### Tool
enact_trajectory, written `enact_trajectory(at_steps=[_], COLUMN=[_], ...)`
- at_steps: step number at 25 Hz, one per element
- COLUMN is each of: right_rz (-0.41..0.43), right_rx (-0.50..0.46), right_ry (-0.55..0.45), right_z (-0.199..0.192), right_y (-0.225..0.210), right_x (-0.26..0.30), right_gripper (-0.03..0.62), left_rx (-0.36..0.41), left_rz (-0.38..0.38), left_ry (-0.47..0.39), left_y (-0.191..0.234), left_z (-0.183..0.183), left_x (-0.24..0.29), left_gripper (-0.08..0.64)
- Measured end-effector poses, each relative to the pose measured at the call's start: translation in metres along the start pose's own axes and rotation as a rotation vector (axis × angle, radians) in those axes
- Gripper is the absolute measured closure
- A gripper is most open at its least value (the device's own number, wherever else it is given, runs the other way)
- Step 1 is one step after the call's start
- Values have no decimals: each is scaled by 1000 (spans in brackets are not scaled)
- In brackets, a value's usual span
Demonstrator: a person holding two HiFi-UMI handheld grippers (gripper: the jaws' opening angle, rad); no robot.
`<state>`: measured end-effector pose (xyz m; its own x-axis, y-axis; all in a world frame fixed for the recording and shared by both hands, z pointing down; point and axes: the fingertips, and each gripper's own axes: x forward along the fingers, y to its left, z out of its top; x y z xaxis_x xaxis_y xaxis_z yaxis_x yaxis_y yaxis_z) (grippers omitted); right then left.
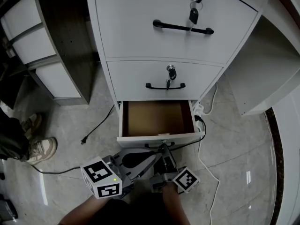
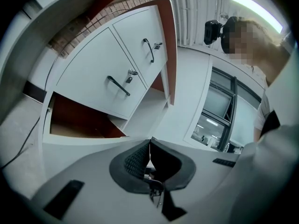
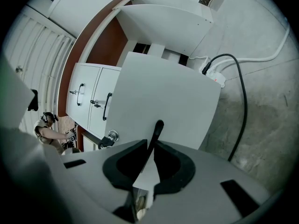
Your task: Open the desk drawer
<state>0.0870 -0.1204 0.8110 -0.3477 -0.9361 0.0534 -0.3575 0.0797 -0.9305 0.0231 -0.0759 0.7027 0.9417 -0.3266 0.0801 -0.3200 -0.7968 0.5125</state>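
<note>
Drawer [image 1: 159, 138] pulled out | right gripper [image 3: 152, 146] clamped on handle [image 3: 158, 127] | left gripper [image 2: 150, 146] closed, empty

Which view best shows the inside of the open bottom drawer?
The head view: it looks down into the bottom drawer, brown floor visible. The left gripper view catches part; the right gripper view shows only front and handle.

The floor [image 1: 243, 172] was glossy grey stone-look tile that threw back pale glints of light. A black cable [image 1: 96, 128] trailed across it, and a white power strip [image 3: 214, 76] lay on it by the wall. At the left stood a dark-framed cabinet [image 1: 65, 32] with white fronts. The left gripper view showed a brick wall [image 2: 70, 34], a glazed partition [image 2: 219, 111] and a bright ceiling light [image 2: 254, 3].
</note>
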Motion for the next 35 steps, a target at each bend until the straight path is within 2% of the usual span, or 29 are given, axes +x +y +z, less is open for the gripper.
enact_trajectory(at_steps=[11,17,21,25,32,35], right_rz=[7,-6,-47,-105,-88,-111], right_rx=[-3,-15,-23,22,-5,19], right_ry=[3,-10,9,13,17,18], right_z=[-5,-6,-15,-28,-29,-33], right_y=[4,-2,-17,-36,-31,-39], right_x=[-19,-27,-32,-41,-41,-43], right_gripper=[537,537,537,537,537,537], left_rx=[10,29,24,21,8,10], left_rz=[-49,-107,-100,-95,-86,-82], left_ry=[21,38,39,36,25,24], left_y=[-16,-31,-27,-24,-19,-18], left_z=[1,1,-2,-3,-3,-3], left_x=[6,13,13,13,10,9], left_gripper=[549,549,549,549,549,549])
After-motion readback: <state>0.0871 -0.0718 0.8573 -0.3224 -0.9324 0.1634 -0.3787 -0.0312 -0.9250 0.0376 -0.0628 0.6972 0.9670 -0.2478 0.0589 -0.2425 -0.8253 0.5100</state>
